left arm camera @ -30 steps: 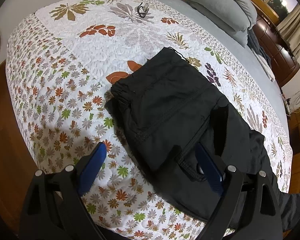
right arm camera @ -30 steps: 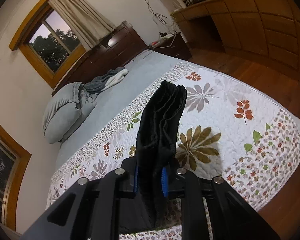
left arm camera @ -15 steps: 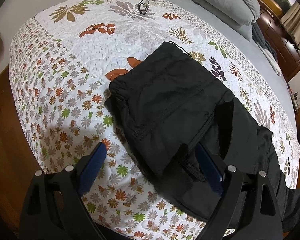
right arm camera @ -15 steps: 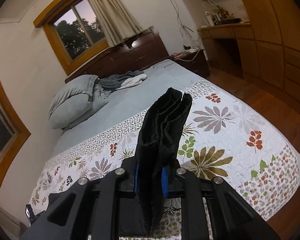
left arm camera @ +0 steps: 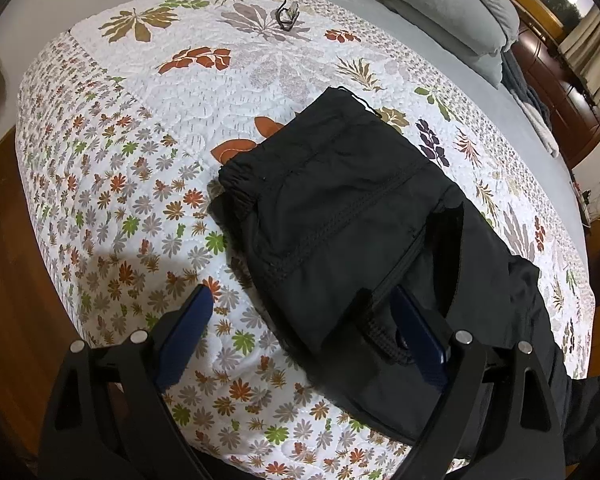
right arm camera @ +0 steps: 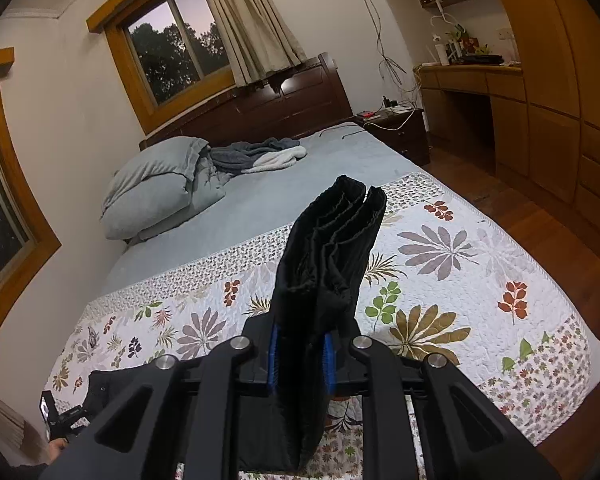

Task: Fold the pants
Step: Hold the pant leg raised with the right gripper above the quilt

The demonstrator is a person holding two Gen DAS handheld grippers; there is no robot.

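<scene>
Black pants [left arm camera: 340, 216] lie partly folded on the floral quilt [left arm camera: 148, 168], waistband toward the left. My left gripper [left arm camera: 300, 324] is open just above the near edge of the pants; its right finger [left arm camera: 416, 332] sits against a fold of the black fabric, its left finger [left arm camera: 184, 336] over bare quilt. My right gripper [right arm camera: 300, 356] is shut on a bunched stack of the pants' fabric [right arm camera: 328, 256], which stands up between the blue pads above the quilt [right arm camera: 460, 272].
Grey pillows [right arm camera: 156, 184] and a grey blanket [right arm camera: 256, 156] lie at the head of the bed. A small dark object [left arm camera: 286, 14] lies on the quilt's far side. Wooden floor [left arm camera: 8, 272] borders the bed; a desk and cabinets [right arm camera: 540, 112] stand at right.
The right gripper has tilted up with the held fabric, bringing window and headboard into view. The left gripper has stayed open and shifted slightly; the pants lie as before.
</scene>
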